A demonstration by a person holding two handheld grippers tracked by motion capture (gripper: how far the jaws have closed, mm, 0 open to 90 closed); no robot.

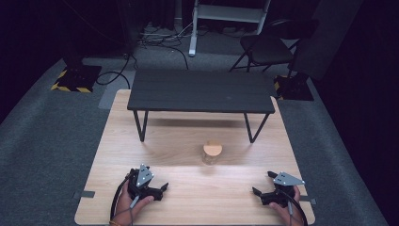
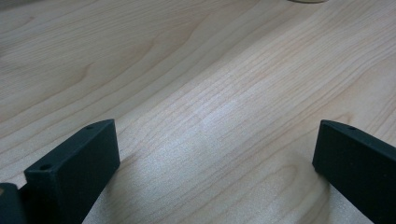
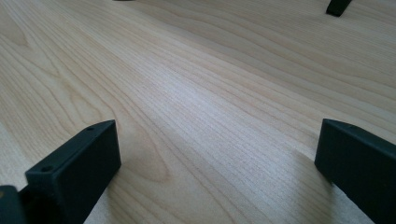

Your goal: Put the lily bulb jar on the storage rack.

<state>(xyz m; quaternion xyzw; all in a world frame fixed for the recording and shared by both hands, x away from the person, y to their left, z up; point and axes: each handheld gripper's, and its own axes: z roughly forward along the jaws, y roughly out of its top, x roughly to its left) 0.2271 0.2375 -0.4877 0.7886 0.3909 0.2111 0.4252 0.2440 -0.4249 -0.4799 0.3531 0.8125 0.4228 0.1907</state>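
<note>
Left gripper [image 1: 155, 186]: near left on the wooden surface [image 1: 188, 197], fingers [image 2: 74, 170] released, nothing between them.
Right gripper [image 1: 263, 186]: near right, fingers [image 3: 77, 168] released, nothing between them.
Jar with wooden lid [image 1: 212, 152]: upright mid-surface, between both grippers, farther off.
Black bench [image 1: 202, 91]: far end.

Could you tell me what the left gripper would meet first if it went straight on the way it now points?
Probably nothing soon: the left gripper faces bare wooden table; the jar lies off-line.
</note>
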